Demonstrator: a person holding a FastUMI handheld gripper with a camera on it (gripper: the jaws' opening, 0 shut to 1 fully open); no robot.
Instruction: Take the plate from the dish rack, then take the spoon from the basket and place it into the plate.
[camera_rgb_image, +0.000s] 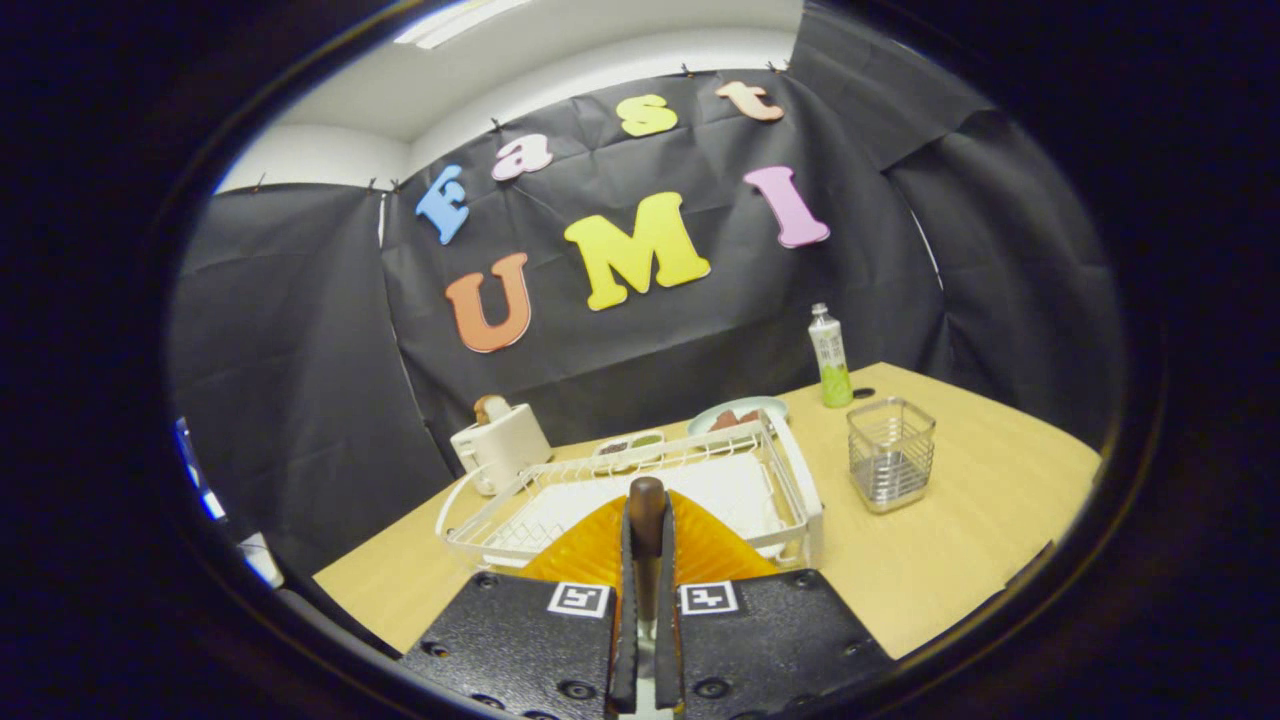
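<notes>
Holding a spoon (646, 520) by its shaft, the gripper (645, 545) had its two fingers drawn nearly together, both pressing on the utensil, whose dark wooden handle end stood up between and just above them. Directly beneath and ahead of the fingers lay an orange plate (590, 550), resting on the wooden table (950, 540) in front of the white wire dish rack (640, 490), which looked empty of crockery. The metal mesh basket (891, 452) stood well apart, beside the rack, with a green bottle (829, 358) beyond it. A toaster (500, 442) and some small dishes (690, 428) sat behind the rack.

Judged from this layout, the plate had been taken out, the spoon taken from the basket, and the final step, placing the spoon into the plate, was in hand. The next move would call for lowering the spoon until it rested on the plate's surface, then parting the fingers. A release from height risked the spoon bouncing clear.
</notes>
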